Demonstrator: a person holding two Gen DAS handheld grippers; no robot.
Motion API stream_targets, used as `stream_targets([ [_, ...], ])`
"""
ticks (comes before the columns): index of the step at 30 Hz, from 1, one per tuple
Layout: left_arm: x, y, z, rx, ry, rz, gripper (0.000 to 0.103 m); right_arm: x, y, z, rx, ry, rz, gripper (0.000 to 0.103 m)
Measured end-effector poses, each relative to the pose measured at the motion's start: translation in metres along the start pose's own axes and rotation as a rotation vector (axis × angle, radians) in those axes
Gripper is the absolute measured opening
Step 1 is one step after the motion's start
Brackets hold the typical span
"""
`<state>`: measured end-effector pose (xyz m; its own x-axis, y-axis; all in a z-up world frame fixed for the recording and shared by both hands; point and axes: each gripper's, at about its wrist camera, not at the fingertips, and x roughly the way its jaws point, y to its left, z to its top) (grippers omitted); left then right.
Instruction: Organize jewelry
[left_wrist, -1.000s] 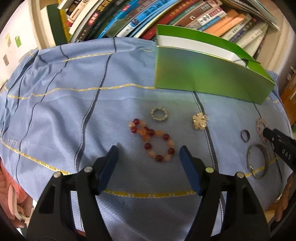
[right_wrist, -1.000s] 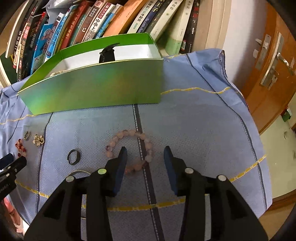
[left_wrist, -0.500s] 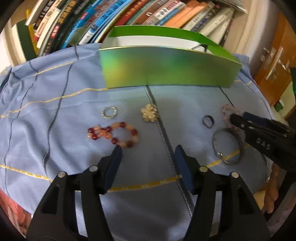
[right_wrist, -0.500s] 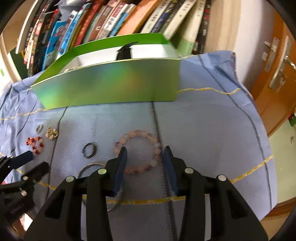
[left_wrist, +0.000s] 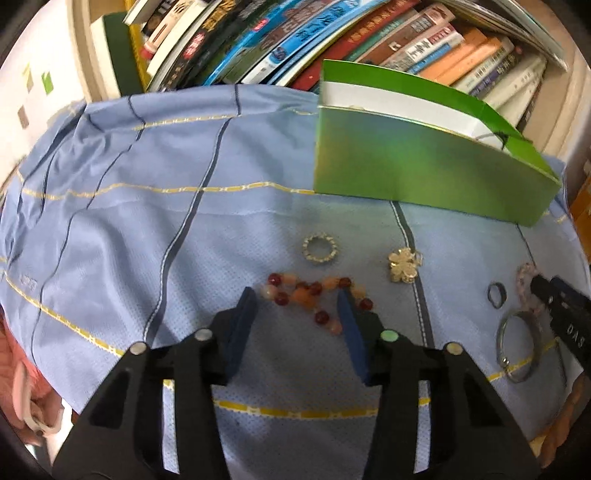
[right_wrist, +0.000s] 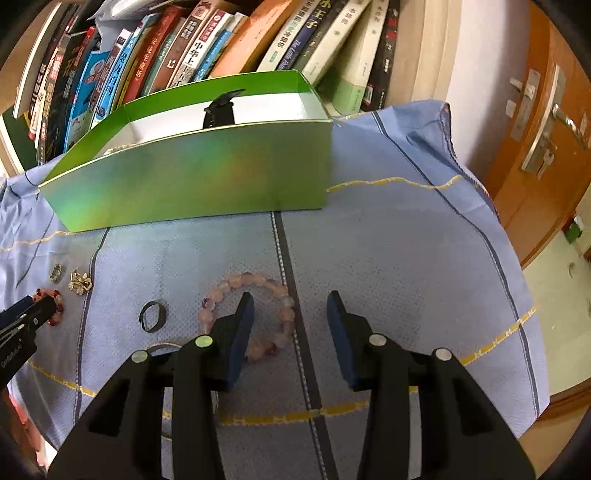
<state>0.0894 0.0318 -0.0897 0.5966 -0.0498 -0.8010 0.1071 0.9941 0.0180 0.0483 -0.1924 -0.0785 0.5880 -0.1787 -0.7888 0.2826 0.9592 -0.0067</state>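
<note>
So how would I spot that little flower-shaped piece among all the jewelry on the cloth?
Start at the green box standing at the back of the blue cloth. Just in front of it, beside a dark stripe, lies the flower brooch. It is pale gold and petal-shaped, while the sparkly ring and the red bead bracelet nearby are open loops.

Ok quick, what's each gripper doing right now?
Left gripper: open, straddling the red bead bracelet.
Right gripper: open over the pink bead bracelet.

Red-orange bead bracelet (left_wrist: 314, 299) twisted flat, pink bead bracelet (right_wrist: 251, 314) flat, green box (right_wrist: 192, 177) upright behind
</note>
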Motion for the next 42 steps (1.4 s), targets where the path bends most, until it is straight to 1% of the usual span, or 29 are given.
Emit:
stream_targets([
  [4, -0.001, -0.005, -0.001, 0.026, 0.001, -0.028, 0.039, 0.002, 0.003, 0.0, -0.014, -0.009, -0.002, 0.041],
  [5, -0.002, -0.007, -0.002, 0.034, 0.001, -0.032, 0.038, 0.002, 0.004, 0.0, -0.022, -0.011, -0.001, 0.034],
  [6, -0.003, -0.009, -0.002, 0.043, 0.001, -0.036, 0.036, 0.001, 0.005, -0.001, -0.028, -0.01, 0.016, 0.02],
  [7, -0.003, -0.012, -0.003, 0.052, 0.002, -0.044, 0.035, 0.0, 0.007, -0.001, -0.038, -0.007, 0.033, 0.015],
  [8, -0.004, -0.016, -0.004, 0.064, 0.002, -0.052, 0.035, -0.001, 0.009, -0.002, -0.047, -0.006, 0.03, 0.01],
  [9, -0.005, -0.018, -0.006, 0.07, 0.001, -0.053, 0.034, -0.001, 0.011, -0.003, -0.056, -0.006, 0.029, 0.01],
  [11, -0.007, -0.024, -0.008, 0.084, -0.001, -0.06, 0.033, -0.003, 0.014, -0.005, -0.073, -0.01, 0.022, 0.01],
  [15, -0.011, -0.03, -0.011, 0.095, 0.013, -0.078, 0.032, -0.01, 0.015, -0.011, -0.092, -0.01, 0.046, 0.009],
  [18, -0.018, -0.032, -0.012, 0.102, 0.002, -0.097, 0.033, -0.016, 0.01, -0.011, -0.091, -0.021, 0.06, 0.009],
  [20, -0.02, -0.033, -0.012, 0.097, 0.002, -0.088, 0.038, -0.016, 0.005, -0.011, -0.072, -0.019, 0.054, 0.01],
  [22, -0.02, -0.033, -0.014, 0.096, 0.009, -0.084, 0.044, -0.013, -0.001, -0.01, -0.052, -0.01, 0.052, 0.017],
  [23, -0.019, -0.034, -0.015, 0.095, 0.018, -0.086, 0.045, -0.012, -0.004, -0.009, -0.037, -0.004, 0.057, 0.024],
  [24, -0.017, -0.034, -0.014, 0.096, 0.022, -0.089, 0.046, -0.01, -0.005, -0.009, -0.029, 0.0, 0.06, 0.027],
  [28, -0.013, -0.036, -0.015, 0.106, 0.031, -0.085, 0.048, -0.004, -0.004, -0.008, -0.031, 0.011, 0.044, 0.027],
  [30, -0.012, -0.036, -0.015, 0.107, 0.03, -0.083, 0.05, -0.003, -0.001, -0.009, -0.038, 0.009, 0.038, 0.033],
  [31, -0.012, -0.036, -0.014, 0.104, 0.029, -0.082, 0.053, -0.002, 0.0, -0.009, -0.043, 0.007, 0.041, 0.034],
  [35, -0.01, -0.033, -0.013, 0.1, 0.023, -0.076, 0.055, -0.002, 0.004, -0.009, -0.056, 0.0, 0.036, 0.035],
  [36, -0.01, -0.034, -0.013, 0.101, 0.022, -0.077, 0.054, -0.002, 0.004, -0.009, -0.058, -0.001, 0.035, 0.035],
  [37, -0.011, -0.034, -0.013, 0.103, 0.019, -0.082, 0.049, -0.002, 0.004, -0.009, -0.06, -0.002, 0.036, 0.035],
  [40, -0.012, -0.037, -0.014, 0.112, 0.015, -0.088, 0.036, -0.002, 0.005, -0.009, -0.061, -0.007, 0.033, 0.035],
  [42, -0.013, -0.04, -0.015, 0.128, 0.011, -0.091, 0.029, -0.003, 0.007, -0.01, -0.064, -0.009, 0.032, 0.033],
])
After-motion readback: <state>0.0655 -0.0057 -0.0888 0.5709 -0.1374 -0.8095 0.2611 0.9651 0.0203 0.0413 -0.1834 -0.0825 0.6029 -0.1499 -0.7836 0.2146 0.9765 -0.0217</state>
